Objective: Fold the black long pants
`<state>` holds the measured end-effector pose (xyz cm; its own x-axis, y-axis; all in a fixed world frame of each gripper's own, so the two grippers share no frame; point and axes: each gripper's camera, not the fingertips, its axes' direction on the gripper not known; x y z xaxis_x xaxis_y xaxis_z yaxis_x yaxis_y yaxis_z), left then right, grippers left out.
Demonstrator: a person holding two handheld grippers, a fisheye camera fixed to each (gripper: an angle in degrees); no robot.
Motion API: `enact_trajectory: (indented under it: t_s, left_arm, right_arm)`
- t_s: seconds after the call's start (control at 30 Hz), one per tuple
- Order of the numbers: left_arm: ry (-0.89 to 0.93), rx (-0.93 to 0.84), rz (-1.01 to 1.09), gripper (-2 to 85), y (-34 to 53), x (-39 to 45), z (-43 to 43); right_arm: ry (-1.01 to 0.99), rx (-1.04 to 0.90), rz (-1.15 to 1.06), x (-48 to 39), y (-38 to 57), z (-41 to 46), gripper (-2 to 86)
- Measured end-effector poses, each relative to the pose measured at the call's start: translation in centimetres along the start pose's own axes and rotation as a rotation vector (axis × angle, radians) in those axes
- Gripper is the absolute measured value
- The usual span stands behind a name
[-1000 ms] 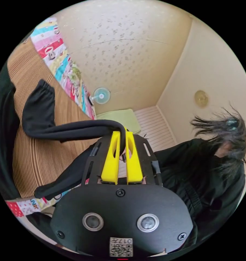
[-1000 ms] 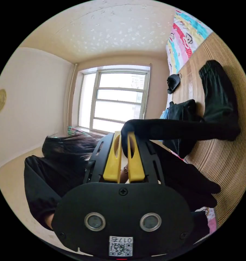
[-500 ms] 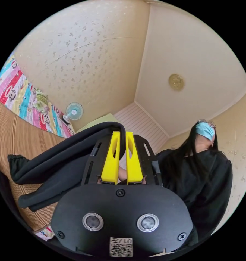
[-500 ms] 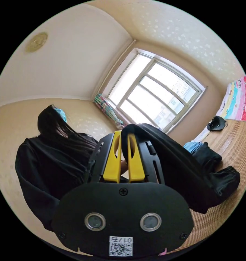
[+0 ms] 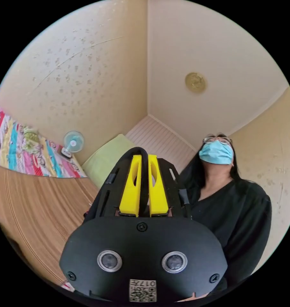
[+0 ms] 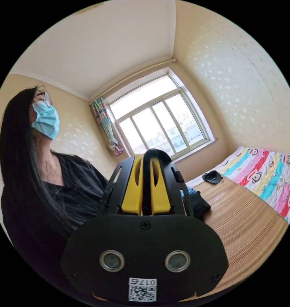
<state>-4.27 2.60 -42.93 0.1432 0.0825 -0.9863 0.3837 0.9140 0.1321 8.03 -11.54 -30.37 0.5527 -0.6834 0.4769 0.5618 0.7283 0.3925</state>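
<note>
In the left gripper view, my left gripper (image 5: 144, 159) is shut on a fold of the black long pants (image 5: 136, 149). The black cloth loops over the yellow jaw tips and drops behind the gripper body, where the rest is hidden. My right gripper (image 6: 147, 159) is likewise shut on the black pants (image 6: 154, 153), which arch over its jaw tips and fall out of sight below. The person holding both grippers stands close behind them, in a black top (image 5: 237, 217).
A brown striped mat (image 6: 247, 220) covers the bed, with a colourful printed sheet (image 6: 266, 176) along its far side. On the mat lie a dark clothes pile (image 6: 199, 203) and a small black item (image 6: 213, 176). A small fan (image 5: 73, 142) and a green pillow (image 5: 105, 160) sit by the wall.
Both views have swung upward toward the ceiling and walls. The pants legs that trailed from the jaws onto the mat have left the picture. Both grips on the cloth have held.
</note>
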Motion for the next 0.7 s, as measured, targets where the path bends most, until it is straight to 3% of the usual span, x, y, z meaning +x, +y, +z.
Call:
enact_trajectory:
  t_s: [0.2, 0.43, 0.7]
  left_arm:
    - [-0.25, -0.033, -0.321, 3.8, -3.0, -16.0, 4.4]
    - [-0.468, -0.12, -0.514, 3.9, -5.6, -30.4, 9.8]
    - [-0.466, -0.118, -0.71, 4.3, 3.2, -37.4, 14.1]
  right_arm:
    - [0.232, -0.173, 0.344, 17.2, 0.0, 4.4, 1.0]
    - [0.497, -0.365, 0.478, 30.2, 0.6, 10.5, 0.6]
    - [0.443, -0.302, 0.621, 34.2, 12.9, 10.5, 1.2]
